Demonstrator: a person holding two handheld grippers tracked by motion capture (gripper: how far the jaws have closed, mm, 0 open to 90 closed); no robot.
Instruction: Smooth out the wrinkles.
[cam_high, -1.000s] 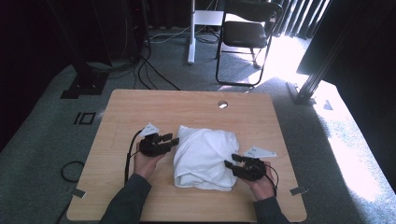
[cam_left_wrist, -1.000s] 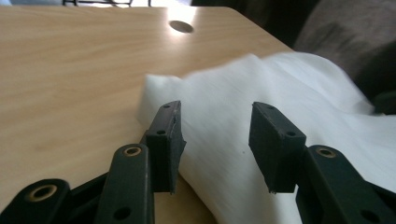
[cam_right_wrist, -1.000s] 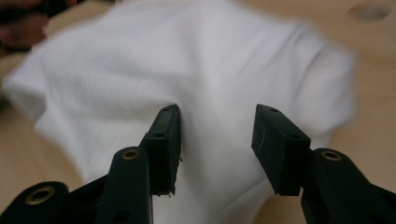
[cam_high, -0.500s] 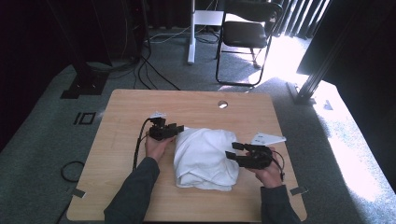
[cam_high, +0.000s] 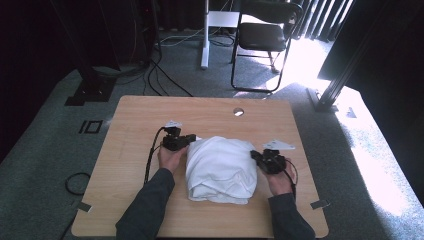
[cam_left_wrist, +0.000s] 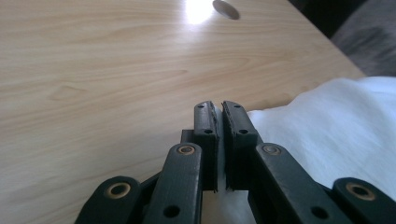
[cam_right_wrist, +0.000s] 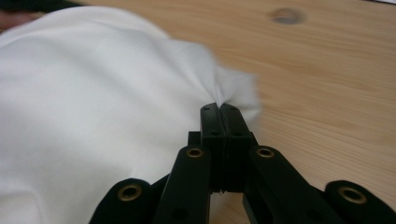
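With both grippers now at white cloth (cam_high: 220, 167) mid-table (cam_high: 130, 135), jaws have just been closing: left gripper (cam_left_wrist: 218, 109) pinches cloth's far-left edge, right gripper (cam_right_wrist: 219, 108) pinches its right corner. Half second ago, jaws stood apart. Judgement: grasp made, lift or unfolding next.

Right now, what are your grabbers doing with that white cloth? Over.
Left hand-held gripper and right hand-held gripper just closed, each pinching an edge of the white cloth. Cloth bunched mid-table. Nothing in the way.
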